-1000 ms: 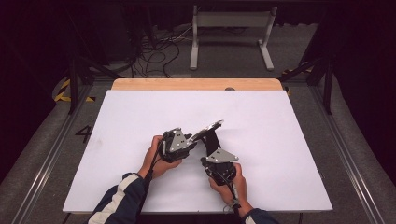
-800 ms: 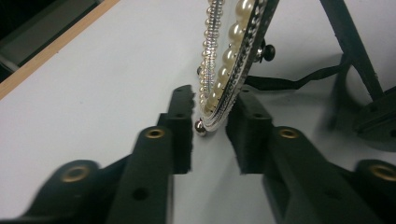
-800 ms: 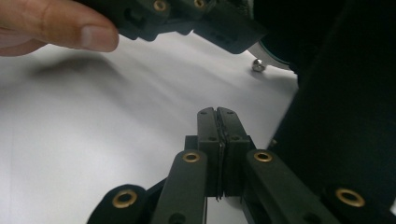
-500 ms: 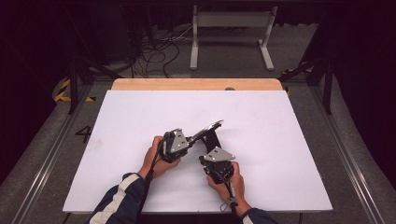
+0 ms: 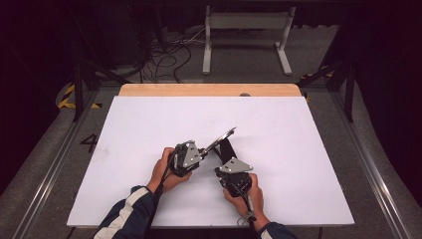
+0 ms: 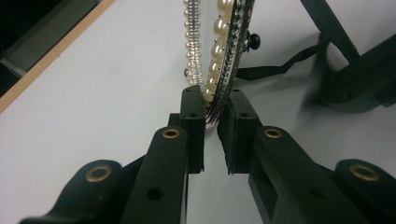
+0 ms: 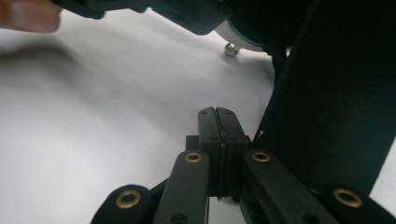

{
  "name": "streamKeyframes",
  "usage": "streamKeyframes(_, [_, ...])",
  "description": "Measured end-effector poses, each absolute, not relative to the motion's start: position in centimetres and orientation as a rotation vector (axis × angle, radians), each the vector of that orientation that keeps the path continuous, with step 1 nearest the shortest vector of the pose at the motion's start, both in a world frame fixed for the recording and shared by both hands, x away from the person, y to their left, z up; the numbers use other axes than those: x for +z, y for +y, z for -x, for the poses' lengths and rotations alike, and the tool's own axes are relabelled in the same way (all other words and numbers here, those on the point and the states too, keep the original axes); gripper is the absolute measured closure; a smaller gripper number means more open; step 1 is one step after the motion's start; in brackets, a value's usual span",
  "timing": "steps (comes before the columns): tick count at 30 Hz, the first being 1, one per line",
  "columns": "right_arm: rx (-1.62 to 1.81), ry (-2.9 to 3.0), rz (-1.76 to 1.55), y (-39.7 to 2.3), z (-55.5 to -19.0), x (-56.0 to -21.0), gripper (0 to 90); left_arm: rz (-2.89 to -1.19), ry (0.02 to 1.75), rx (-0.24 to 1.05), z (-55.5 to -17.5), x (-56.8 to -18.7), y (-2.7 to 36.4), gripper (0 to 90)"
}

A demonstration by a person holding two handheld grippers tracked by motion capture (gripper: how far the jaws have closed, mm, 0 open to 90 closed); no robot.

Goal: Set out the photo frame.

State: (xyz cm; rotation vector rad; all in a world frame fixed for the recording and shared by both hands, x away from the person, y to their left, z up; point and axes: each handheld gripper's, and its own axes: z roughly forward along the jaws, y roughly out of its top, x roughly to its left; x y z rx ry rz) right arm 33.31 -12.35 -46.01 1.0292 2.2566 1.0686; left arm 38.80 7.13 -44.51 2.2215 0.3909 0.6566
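The left claw point(image 6: 211, 119) grips the lower rim of a pearl-trimmed frame point(image 6: 229, 51); its jaws have just been closing, and in the left gripper view the pads sit against both faces of that thin edge, one on the row of pearls and one on the patterned silver side. In the high view the frame point(image 5: 220, 139) stands tilted over the middle of the white counter point(image 5: 278, 129), slanting up and away from the left claw point(image 5: 201, 152) toward the far right, with its black stand point(image 5: 227, 149) just behind it. The left hand point(image 5: 166, 172) holds its tool low over the counter, near the person's edge. The right claw point(image 7: 218, 122) is fully closed with nothing between its pads, and in the right gripper view it lies just beside the black stand point(image 7: 327, 93), which rises at the right of that view; whether the two touch I cannot tell. In the high view the right hand point(image 5: 246, 191) sits close beside the left, nearer the person, with the right claw point(image 5: 226, 172) pointing toward the foot of the stand.
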Motion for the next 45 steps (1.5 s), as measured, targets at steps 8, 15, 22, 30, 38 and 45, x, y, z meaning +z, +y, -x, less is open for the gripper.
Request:
streamKeyframes(8, [1.123,2.273,-1.035,-13.7,-34.2,-46.0,90.0,-2.226,0.407,0.633,-38.2,-44.3,7.0,80.3])
streamKeyframes(15, [1.137,2.297,-1.027,-14.7,-34.9,-45.9,90.0,-2.238,0.402,0.642,-37.5,-44.1,6.6,78.9])
streamKeyframes(22, [1.133,2.32,-1.007,-14.9,-35.0,-45.9,90.0,-2.221,0.431,0.624,-37.2,-44.3,6.7,78.0])
streamKeyframes(30, [1.148,2.32,-1.025,-15.1,-35.0,-46.1,89.7,-2.109,0.502,0.55,-37.2,-44.8,6.7,64.7])
streamKeyframes(38, [1.155,2.292,-1.017,-15.5,-34.8,-45.5,90.0,-2.051,0.451,0.565,-36.8,-44.0,6.9,75.3])
streamKeyframes(45, [1.165,2.28,-1.039,-15.9,-35.0,-45.3,90.0,-2.077,0.412,0.591,-36.6,-43.8,6.9,77.4])
